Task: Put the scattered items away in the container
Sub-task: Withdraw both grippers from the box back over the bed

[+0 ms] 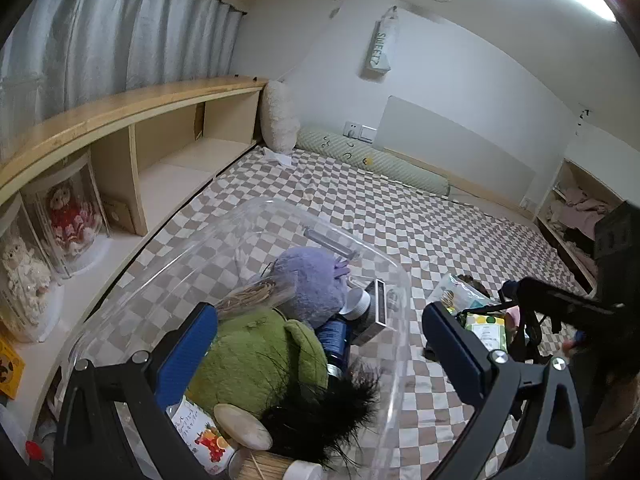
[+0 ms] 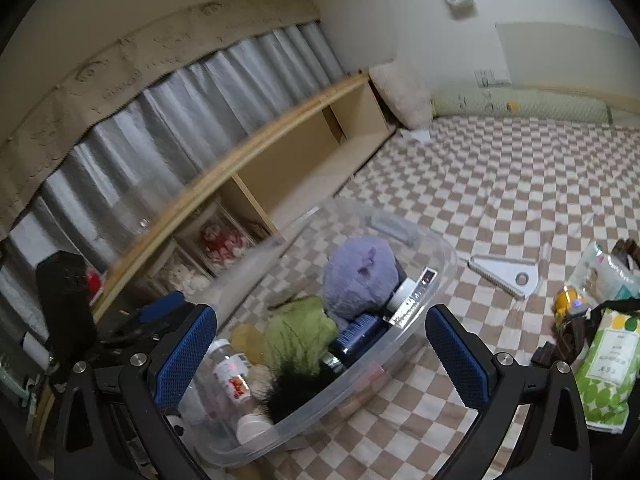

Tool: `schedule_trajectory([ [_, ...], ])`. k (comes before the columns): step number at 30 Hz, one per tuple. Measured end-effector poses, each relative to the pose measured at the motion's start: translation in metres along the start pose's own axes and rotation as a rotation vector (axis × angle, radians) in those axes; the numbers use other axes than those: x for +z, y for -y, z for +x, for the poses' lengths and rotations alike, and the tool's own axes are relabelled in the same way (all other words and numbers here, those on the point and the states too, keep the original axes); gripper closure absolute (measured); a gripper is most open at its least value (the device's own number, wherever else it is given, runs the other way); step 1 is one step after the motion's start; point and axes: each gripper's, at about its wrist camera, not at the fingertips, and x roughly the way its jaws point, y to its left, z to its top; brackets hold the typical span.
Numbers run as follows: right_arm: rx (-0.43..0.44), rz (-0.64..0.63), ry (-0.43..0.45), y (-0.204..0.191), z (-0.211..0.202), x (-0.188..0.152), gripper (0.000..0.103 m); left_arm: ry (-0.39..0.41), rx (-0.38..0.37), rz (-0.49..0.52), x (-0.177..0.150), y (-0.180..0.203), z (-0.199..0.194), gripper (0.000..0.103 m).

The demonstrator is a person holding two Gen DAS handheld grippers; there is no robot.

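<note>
While both grippers' jaws stand spread, plush toys (image 1: 312, 284) fill the container (image 1: 396, 280).

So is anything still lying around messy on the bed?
Yes. A white comb-like tool, a green-dotted packet, a clear snack bag and a small yellow toy lie loose on the checkered bedspread, outside the clear container that holds the plush toys.

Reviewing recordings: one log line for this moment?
left gripper: open | right gripper: open | clear bin: part-filled | green pack, white comb: outside
</note>
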Motion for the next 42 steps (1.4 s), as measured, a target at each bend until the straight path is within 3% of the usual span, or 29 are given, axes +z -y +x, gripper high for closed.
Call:
schedule_trajectory([
  [14, -0.085, -0.098, 0.183, -0.028, -0.084, -0.019, 0.0, 0.087, -0.039, 0.071, -0.004, 0.043, -0.039, 0.0],
  [23, -0.214, -0.081, 0.279, -0.004, -0.129, -0.031, 0.0, 0.114, -0.051, 0.156, -0.011, 0.08, -0.054, 0.0],
  [28, -0.286, -0.088, 0.288, 0.01, -0.145, -0.041, 0.0, 0.107, -0.107, 0.116, -0.01, 0.09, -0.051, 0.0],
  [42, -0.36, -0.016, 0.336, 0.06, -0.187, -0.055, 0.0, 0.093, -0.121, 0.195, -0.019, 0.142, -0.021, 0.0],
])
